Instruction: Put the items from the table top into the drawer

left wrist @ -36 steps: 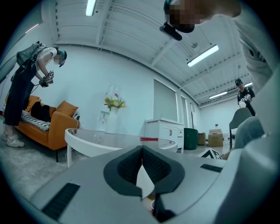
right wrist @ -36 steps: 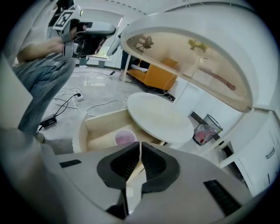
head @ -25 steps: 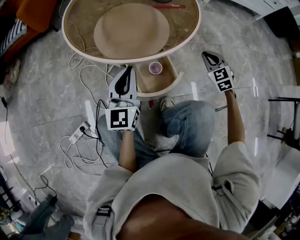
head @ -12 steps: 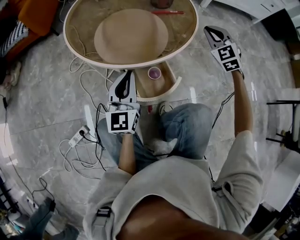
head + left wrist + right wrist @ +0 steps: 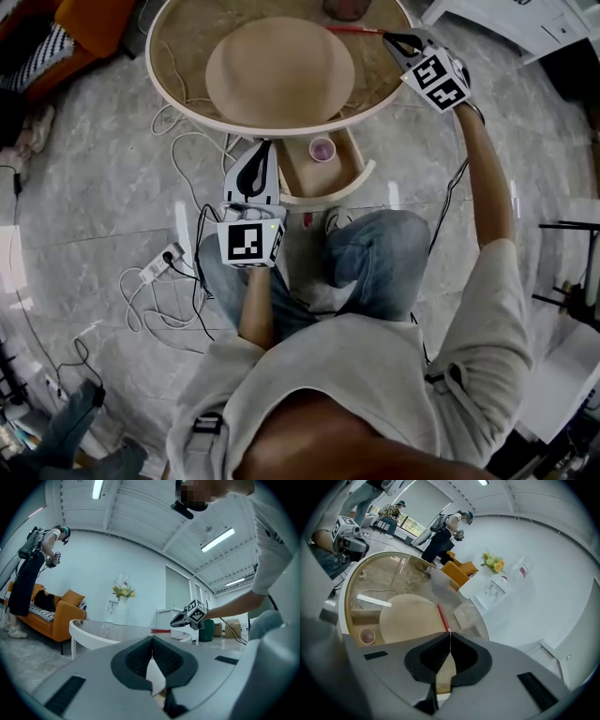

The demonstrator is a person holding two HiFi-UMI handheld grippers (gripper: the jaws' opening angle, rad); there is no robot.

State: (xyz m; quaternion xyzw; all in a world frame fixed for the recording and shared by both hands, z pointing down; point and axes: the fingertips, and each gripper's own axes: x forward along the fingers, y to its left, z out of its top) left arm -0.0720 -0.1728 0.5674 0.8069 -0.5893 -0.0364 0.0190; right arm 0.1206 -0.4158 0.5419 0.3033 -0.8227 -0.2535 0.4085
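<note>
Jaws pressed together and empty, the left gripper sits beside the open drawer in the head view, with a pink cup inside. The right gripper is at the red pen on the round table. Left gripper view: the jaws meet on nothing. Right gripper view: the jaws are closed, tips just short of the pen's end.

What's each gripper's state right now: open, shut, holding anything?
Left gripper: closed, nothing between the jaws.
Right gripper: closed, empty; tips at the near end of the red pen.
</note>
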